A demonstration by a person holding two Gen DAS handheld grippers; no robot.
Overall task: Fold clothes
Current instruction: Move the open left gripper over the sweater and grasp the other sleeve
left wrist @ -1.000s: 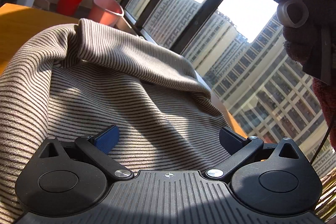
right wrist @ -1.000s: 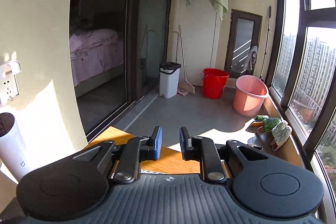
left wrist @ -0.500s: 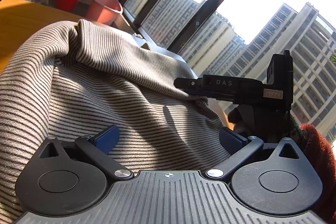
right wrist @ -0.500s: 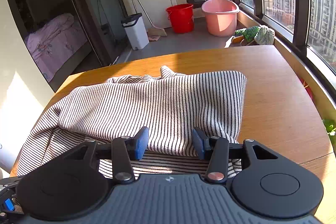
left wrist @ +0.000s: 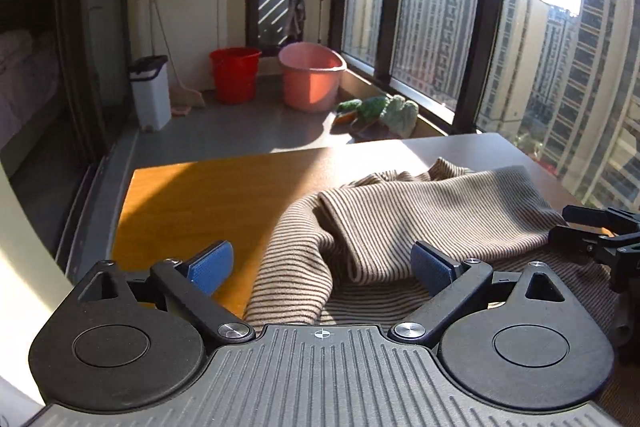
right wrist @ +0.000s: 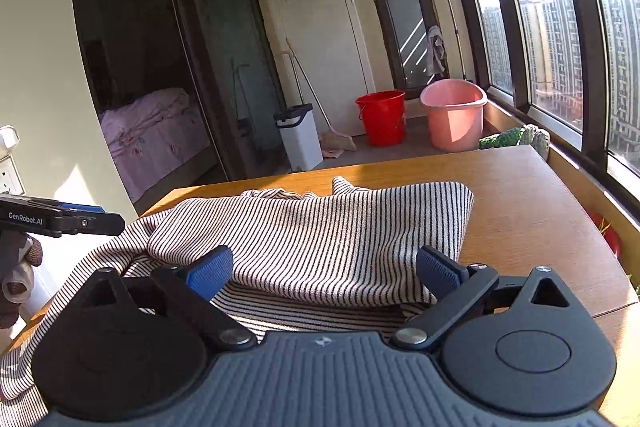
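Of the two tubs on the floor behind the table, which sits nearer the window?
The pink tub: it stands by the window, wider and paler than the red bucket beside it, which is closer to the white bin.

Garment on the bench, buckets behind

I see the folded garment (right wrist: 320,227) lying on the bench (right wrist: 528,207); two buckets (right wrist: 382,117) stand on the floor beyond it, bin (right wrist: 300,135) to their left

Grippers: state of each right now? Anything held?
Left gripper: fingers apart and closing; striped garment lies between them, not gripped.
Right gripper: fingers wide and opening, over the garment, holding nothing.
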